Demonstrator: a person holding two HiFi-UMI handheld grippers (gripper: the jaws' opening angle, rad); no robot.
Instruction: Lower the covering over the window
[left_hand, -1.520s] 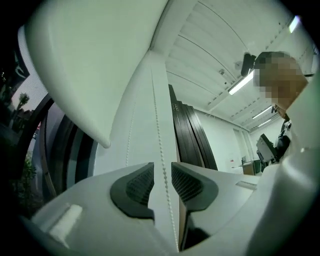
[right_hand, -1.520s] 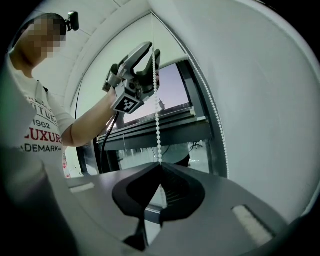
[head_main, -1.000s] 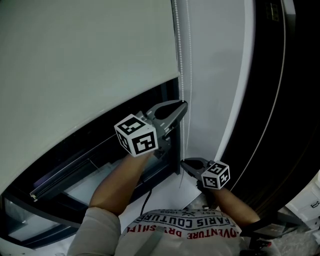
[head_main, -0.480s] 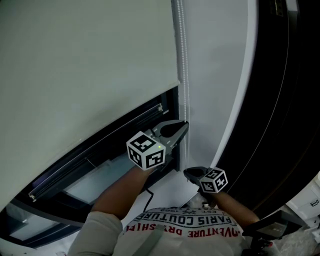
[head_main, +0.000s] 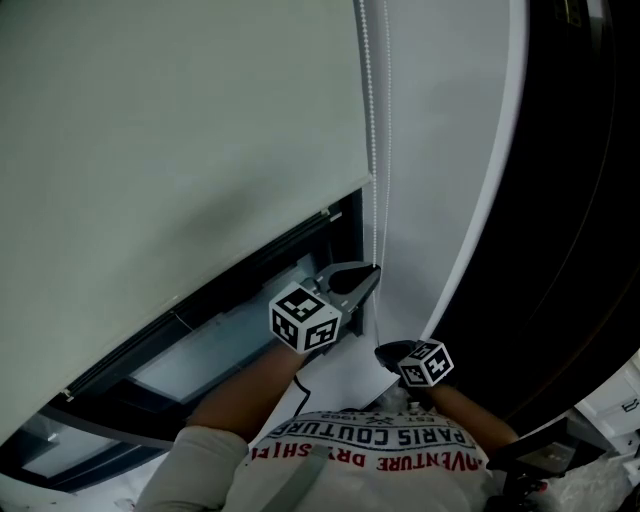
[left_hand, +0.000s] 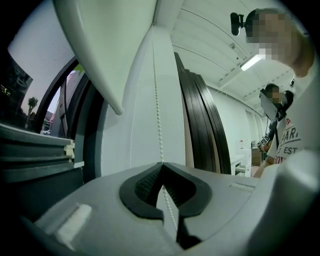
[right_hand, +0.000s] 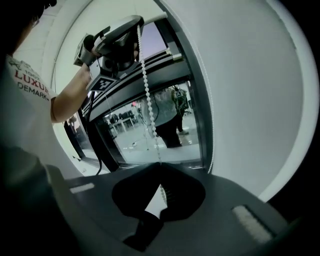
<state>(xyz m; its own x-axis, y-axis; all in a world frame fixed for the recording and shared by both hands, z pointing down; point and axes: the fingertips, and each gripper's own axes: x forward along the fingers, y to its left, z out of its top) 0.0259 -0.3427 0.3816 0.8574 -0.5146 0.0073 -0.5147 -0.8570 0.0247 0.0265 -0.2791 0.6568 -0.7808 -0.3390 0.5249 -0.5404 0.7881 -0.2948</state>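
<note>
Roller blind (head_main: 180, 150) covers most of the window (head_main: 225, 345); the bottom strip is open. Its bead chain (head_main: 372, 150) at the right edge is probably light, thin and slippery, so pinch firmly betw. beads. Left gripper (head_main: 371, 272) is clamped on the chain, right gripper (head_main: 382, 350) is clamped lower.

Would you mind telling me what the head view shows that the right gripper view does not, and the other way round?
Head view only: the blind covering most of the window, and the marker cube of the right hand-held gripper. Right gripper view only: that gripper's jaws closed on the bead chain, and a figure seen in the window. Both: the left hand-held gripper gripping the same chain higher up.
</note>
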